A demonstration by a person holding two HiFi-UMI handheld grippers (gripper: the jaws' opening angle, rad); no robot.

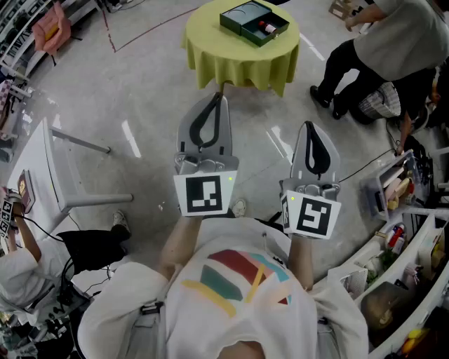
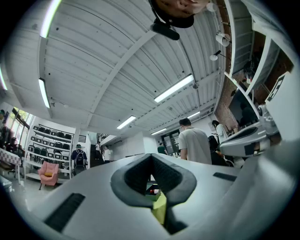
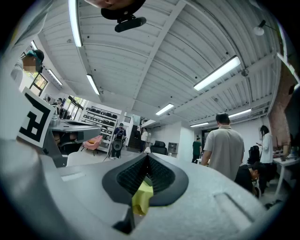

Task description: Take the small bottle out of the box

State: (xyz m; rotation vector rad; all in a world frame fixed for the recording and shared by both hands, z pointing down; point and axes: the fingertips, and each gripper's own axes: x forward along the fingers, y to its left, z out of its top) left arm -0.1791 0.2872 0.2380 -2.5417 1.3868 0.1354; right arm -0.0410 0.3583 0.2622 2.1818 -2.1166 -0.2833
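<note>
Head view: the left claw [image 1: 223,95] and the right claw [image 1: 306,126] are held side by side over the floor [image 1: 140,84], both aimed forward at a round counter [image 1: 242,52] under a yellow-green cloth [image 1: 210,59]. Each claw's tips are together, and neither has anything between them. Both claws are well apart from the counter. On the counter sits an open dark green box [image 1: 238,15], and the bottle [image 1: 267,28] lies flat in the half of the box nearer the right. The bottle's long axis runs roughly left to right across the view, dipping a little to the right. It shows a red patch, but which end is the cap cannot be told. A person [image 1: 393,35] bends over at the upper right.

Left gripper view: the left claw [image 2: 151,154] is closed tip to tip, leaving only the leaf-shaped gap between its pads. Through that gap the box [image 2: 148,186] shows far off, with a red speck of the bottle [image 2: 153,191] in it and the cloth [image 2: 160,208] below. The bottle is too small here to tell which way it lies.

Right gripper view: the right claw [image 3: 147,154] is also closed and empty. The cloth [image 3: 142,197] shows through its pad gap, far ahead. People [image 3: 225,145] stand in the room beyond.
</note>
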